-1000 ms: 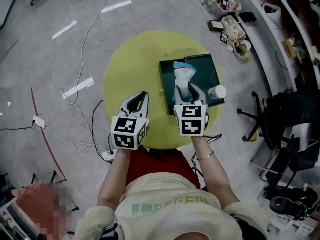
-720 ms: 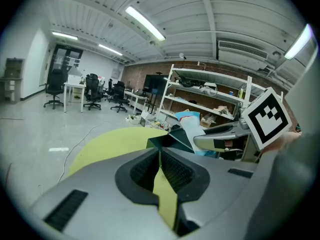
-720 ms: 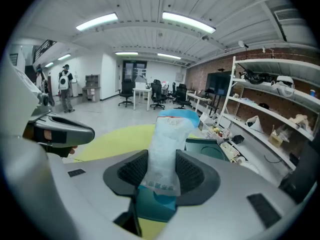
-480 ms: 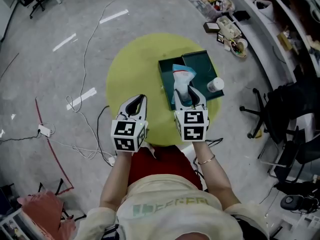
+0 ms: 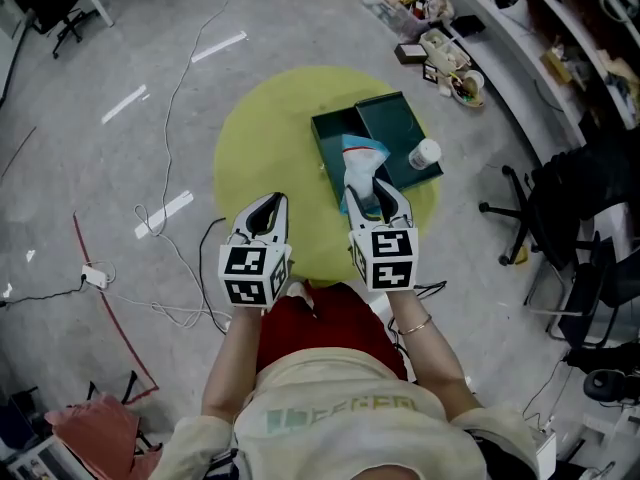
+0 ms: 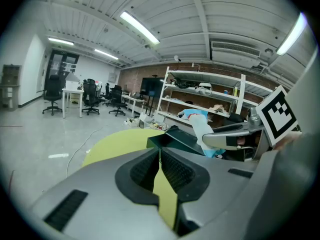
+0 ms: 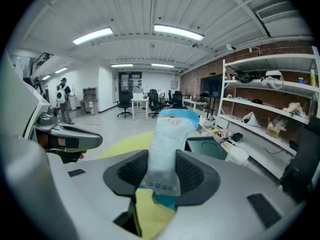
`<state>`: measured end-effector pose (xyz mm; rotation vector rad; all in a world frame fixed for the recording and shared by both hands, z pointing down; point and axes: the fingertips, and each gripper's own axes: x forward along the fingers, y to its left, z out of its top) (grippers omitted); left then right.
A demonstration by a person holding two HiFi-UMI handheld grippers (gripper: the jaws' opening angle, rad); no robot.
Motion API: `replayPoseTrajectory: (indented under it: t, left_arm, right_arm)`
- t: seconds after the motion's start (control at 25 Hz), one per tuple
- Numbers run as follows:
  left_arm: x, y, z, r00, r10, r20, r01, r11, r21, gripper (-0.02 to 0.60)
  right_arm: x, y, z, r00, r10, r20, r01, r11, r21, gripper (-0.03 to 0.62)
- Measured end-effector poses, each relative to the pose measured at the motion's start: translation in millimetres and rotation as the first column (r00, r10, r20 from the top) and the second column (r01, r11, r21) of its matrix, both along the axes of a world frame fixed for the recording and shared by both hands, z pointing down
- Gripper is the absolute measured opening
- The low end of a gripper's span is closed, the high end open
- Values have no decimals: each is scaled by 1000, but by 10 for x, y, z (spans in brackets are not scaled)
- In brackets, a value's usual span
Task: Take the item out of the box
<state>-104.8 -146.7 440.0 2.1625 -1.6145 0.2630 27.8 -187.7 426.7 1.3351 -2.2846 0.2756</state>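
Note:
My right gripper [image 5: 377, 200] is shut on a white pouch with a blue top [image 5: 360, 161], which stands upright between its pads [image 7: 192, 171]. In the right gripper view the pouch [image 7: 167, 144] fills the gap between the jaws. It hangs over the near edge of the open dark green box [image 5: 335, 133], whose lid [image 5: 395, 128] lies beside it on the round yellow table [image 5: 270, 148]. My left gripper [image 5: 266, 218] is shut and holds nothing, over the table's near left part. From the left gripper view the box [image 6: 175, 140] and pouch [image 6: 202, 129] lie ahead to the right.
A white round container [image 5: 424, 154] stands at the lid's right corner. Cables [image 5: 170, 208] trail over the floor left of the table. Cluttered shelves [image 5: 450, 58] and a black office chair [image 5: 560, 218] are on the right. A person stands far off [image 7: 62, 104].
The right gripper has drawn the pouch a little toward the person, from over the box's middle to its near edge. The left gripper has stayed shut beside it.

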Motion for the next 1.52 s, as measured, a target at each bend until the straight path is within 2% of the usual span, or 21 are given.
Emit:
replayPoseTrajectory:
  t: [0.44,1.0,1.52]
  left_arm:
    - [-42,290,-110,1000,21,21,-22,999,24,31]
    - [-66,617,-138,999,34,25,-35,999,30,31]
    - [55,817,-206,997,57,43,-59,997,51,31]
  right_arm:
    - [21,460,-105,998,12,54,-13,1000,20,199]
    - [57,871,-170,997,23,69,-25,999,32,199]
    - [297,1141,-150,990,77,114,-79,997,21,199]
